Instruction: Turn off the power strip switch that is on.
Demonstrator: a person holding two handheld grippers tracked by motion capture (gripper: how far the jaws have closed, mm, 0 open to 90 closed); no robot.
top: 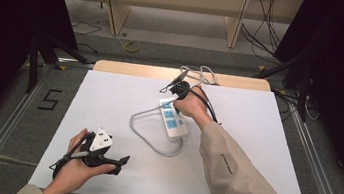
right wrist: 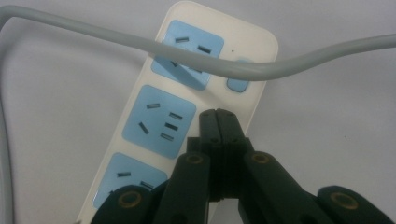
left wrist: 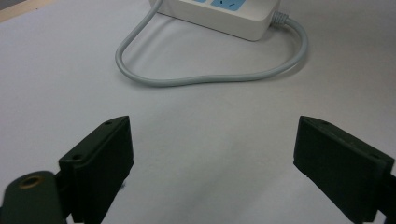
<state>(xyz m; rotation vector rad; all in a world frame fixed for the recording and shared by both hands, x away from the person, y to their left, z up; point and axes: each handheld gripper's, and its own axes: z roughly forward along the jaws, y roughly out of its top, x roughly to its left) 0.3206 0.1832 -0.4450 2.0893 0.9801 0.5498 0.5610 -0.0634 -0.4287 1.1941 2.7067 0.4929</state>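
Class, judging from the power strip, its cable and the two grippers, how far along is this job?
Done: the power strip lies flat on the white table, its grey cable looped beside it. In hand: the right gripper, jaws closed on nothing, sits over the strip beside its blue button. Left: no plug is in any socket, and the left gripper waits open over bare table.

Both grippers are black, two-jaw. Left gripper (top: 101, 156) has a grey three-cornered plate (top: 101, 139) on top with small dark marks; its jaws are flat rectangular black blocks, with a brass-coloured eyelet (left wrist: 31, 181) at one pivot. Right gripper (right wrist: 217, 122): narrow jaws on angled link arms, brass-ringed pivots (right wrist: 194, 159), small screws near the tips. Black cable (top: 209, 107) trails off it. Right sleeve (top: 237, 181) is beige, with a small dark marking.
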